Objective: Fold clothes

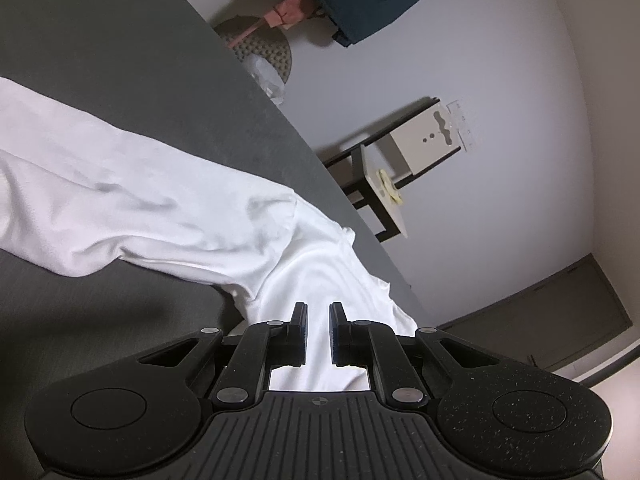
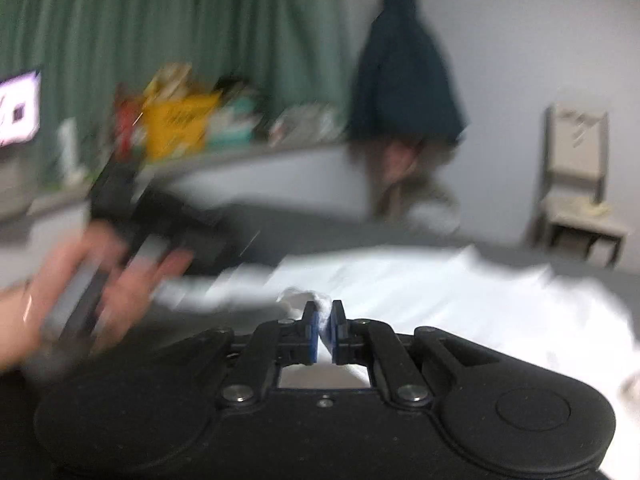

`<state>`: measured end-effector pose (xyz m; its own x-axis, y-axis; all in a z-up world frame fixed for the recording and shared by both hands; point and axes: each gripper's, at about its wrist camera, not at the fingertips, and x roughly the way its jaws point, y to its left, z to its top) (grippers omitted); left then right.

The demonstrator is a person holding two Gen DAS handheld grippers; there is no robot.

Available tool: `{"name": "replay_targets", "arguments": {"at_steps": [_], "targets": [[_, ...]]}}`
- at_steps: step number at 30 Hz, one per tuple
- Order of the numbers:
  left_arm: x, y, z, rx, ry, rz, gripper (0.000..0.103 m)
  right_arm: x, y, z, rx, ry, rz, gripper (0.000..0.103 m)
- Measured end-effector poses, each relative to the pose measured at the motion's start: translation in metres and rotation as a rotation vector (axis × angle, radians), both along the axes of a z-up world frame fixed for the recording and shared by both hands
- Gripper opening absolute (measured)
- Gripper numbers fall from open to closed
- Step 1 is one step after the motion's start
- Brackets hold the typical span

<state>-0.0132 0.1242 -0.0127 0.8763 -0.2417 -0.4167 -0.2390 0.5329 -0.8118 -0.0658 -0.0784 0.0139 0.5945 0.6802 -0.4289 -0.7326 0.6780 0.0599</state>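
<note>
A white garment point(image 1: 168, 208) lies spread across the dark grey surface point(image 1: 120, 60), one long part reaching to the left. My left gripper point(image 1: 318, 308) is over the garment's near end with its jaws a little apart; white cloth shows in the gap. In the blurred right wrist view the same garment point(image 2: 440, 292) lies on the grey surface. My right gripper point(image 2: 324, 312) is shut on a bunched fold of the white cloth. The person's hand with the left gripper point(image 2: 132, 216) shows blurred at the left.
A dark blue coat point(image 2: 404, 80) hangs on the white wall. A small side table point(image 1: 384, 184) stands by the wall. A shelf point(image 2: 180, 128) with colourful packages runs in front of a green curtain point(image 2: 160, 20). The surface's edge point(image 1: 312, 152) is close to the garment.
</note>
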Motion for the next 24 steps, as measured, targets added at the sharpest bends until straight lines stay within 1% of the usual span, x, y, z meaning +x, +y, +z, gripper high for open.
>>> {"name": "replay_targets", "arguments": {"at_steps": [1,2,4,5,9,10,12,14,17,20,22,24], "targets": [[-0.001,0.001,0.0,-0.003,0.0,0.002,0.008,-0.006,0.01,-0.017,-0.022,0.044,0.017,0.006],[-0.001,0.002,0.001,-0.006,0.001,0.004,0.008,-0.011,0.016,-0.029,-0.037,0.063,0.019,0.006],[-0.004,0.003,0.001,-0.005,-0.005,0.01,0.008,-0.004,0.024,-0.046,-0.055,0.078,0.009,0.007],[-0.004,0.004,0.001,-0.005,-0.006,0.013,0.008,-0.004,0.024,-0.049,-0.049,0.08,0.001,0.007],[-0.003,0.006,0.0,-0.017,-0.012,0.022,0.008,-0.009,0.019,-0.042,-0.02,0.054,0.009,0.007],[-0.002,0.006,0.0,-0.021,-0.015,0.021,0.008,-0.015,0.014,-0.035,-0.008,0.052,0.028,0.007],[-0.001,0.005,-0.001,-0.018,-0.018,0.018,0.009,-0.042,0.011,-0.027,0.007,0.017,0.063,0.007],[0.0,0.005,-0.001,-0.012,-0.017,0.011,0.008,-0.051,0.011,-0.021,0.024,-0.005,0.087,0.006],[0.001,0.003,-0.001,-0.006,-0.009,0.0,0.009,-0.053,0.017,-0.027,0.013,0.032,0.092,0.006],[0.001,0.002,-0.001,-0.002,-0.009,-0.007,0.009,-0.044,0.021,-0.041,-0.024,0.093,0.077,0.006],[0.001,0.001,0.0,0.002,-0.01,-0.009,0.008,-0.041,0.021,-0.044,-0.022,0.132,0.087,0.006],[0.001,0.001,0.0,0.005,-0.011,-0.009,0.008,-0.042,0.02,-0.046,-0.026,0.146,0.095,0.007]]}}
